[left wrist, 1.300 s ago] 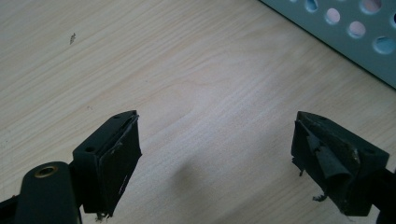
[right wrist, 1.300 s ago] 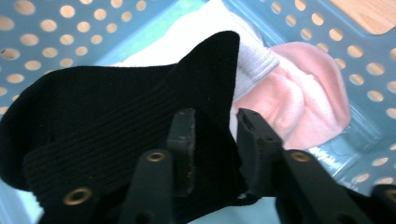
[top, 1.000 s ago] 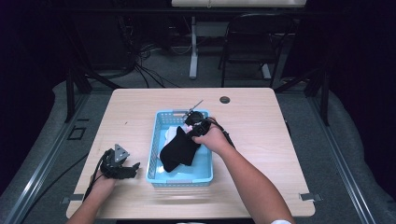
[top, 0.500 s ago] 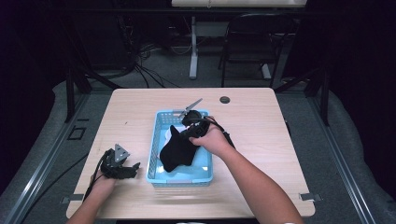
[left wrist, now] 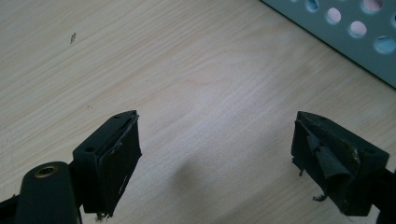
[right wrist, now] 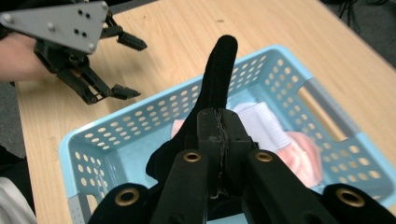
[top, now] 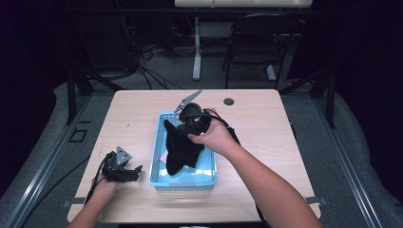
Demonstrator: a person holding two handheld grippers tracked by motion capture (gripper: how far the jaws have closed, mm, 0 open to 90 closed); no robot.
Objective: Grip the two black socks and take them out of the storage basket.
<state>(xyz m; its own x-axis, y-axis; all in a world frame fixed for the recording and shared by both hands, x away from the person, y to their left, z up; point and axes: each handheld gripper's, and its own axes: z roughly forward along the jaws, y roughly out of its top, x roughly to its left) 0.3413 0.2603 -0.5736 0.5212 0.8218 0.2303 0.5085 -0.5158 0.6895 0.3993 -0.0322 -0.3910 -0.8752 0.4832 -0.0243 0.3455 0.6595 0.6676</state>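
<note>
Looking down from the high view, you have your right gripper [top: 189, 124] over the light blue perforated plastic basket [top: 157, 159], with a black fabric sock [top: 179, 149] hanging from it, its lower end still down inside the basket. Your left gripper [top: 124, 171] rests on the pale wooden table [top: 266, 137] just beside the basket's left wall, holding nothing.

Along the left gripper view, your jaws stand wide apart over bare wood, with the basket's holed wall [left wrist: 355, 32] at the upper right corner.

Along the right gripper view, your jaws are pressed together on the sock [right wrist: 217, 79], which stands up past them. Beneath it in the basket [right wrist: 140, 126] lie a white ribbed piece [right wrist: 261, 121] and pink fabric [right wrist: 306, 156].

By my reading you are lifting one sock out. Next you probably need to raise it until the lower end clears the rim, then carry it to open table.
</note>
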